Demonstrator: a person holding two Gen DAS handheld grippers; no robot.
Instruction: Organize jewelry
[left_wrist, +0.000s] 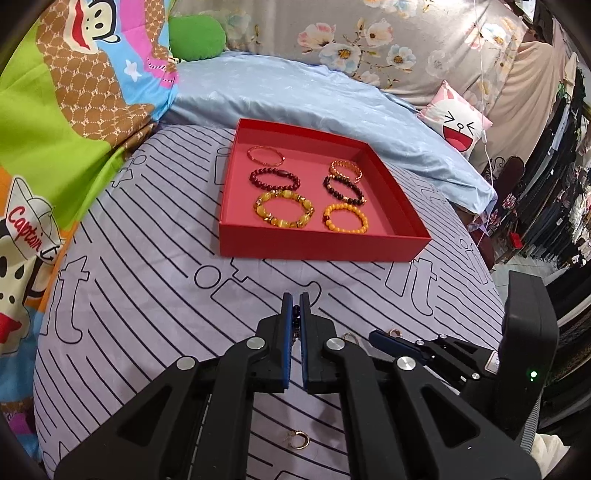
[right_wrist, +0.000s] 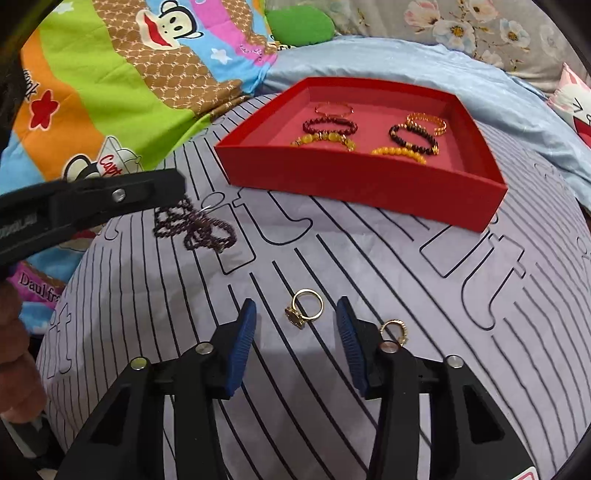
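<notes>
Six bracelets lie in the red box (left_wrist: 325, 247); left gripper (left_wrist: 294, 306) clamps what looks like a dark beaded strand (right_wrist: 195, 227), right gripper (right_wrist: 295, 321) partly open around a gold ring (right_wrist: 304, 308); another ring (right_wrist: 394, 329) waits beside it.

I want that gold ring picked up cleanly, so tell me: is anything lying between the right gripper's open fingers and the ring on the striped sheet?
Nothing visible does. The gold ring lies on bare sheet just ahead of the open right gripper.

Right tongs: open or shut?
Open. The right tongs show a wide gap between the blue pads, with a gold ring lying untouched between them.
</notes>
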